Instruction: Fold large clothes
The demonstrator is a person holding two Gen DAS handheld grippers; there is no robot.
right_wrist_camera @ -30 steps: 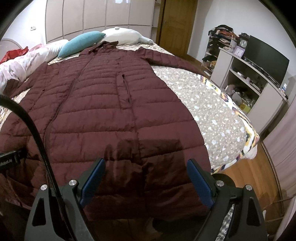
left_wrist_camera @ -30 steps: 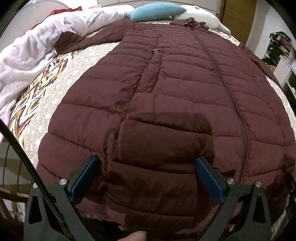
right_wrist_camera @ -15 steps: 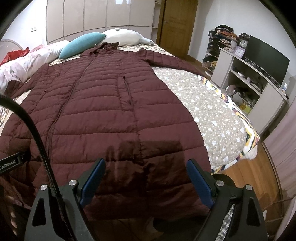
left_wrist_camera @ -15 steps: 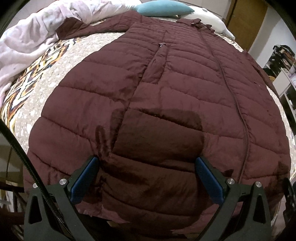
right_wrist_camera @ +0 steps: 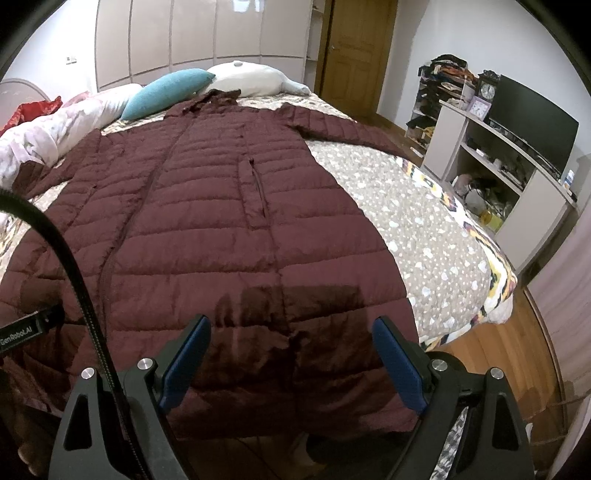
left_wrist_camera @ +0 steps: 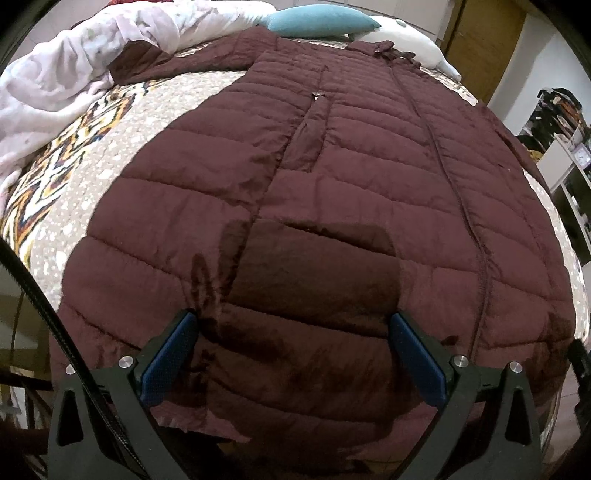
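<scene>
Left wrist view: left gripper (left_wrist_camera: 293, 334) gapes empty above the coat (left_wrist_camera: 332, 184), spread flat on the bed (left_wrist_camera: 92, 155). Right gripper (right_wrist_camera: 291, 339) likewise spread wide, empty. Hem contact unclear; slippery padding may slide from a shallow pinch, skewing the fold.

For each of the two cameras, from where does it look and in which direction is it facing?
Left wrist: sits on the left gripper, low over the hem of the maroon coat, facing up the bed toward the teal pillow; both blue fingers show, spread apart.
Right wrist: sits on the right gripper, over the hem nearer the bed's right edge, facing the pillows, wardrobe and door; its fingers show, spread apart.
Shared: the coat, its zipper and the teal pillow.
</scene>
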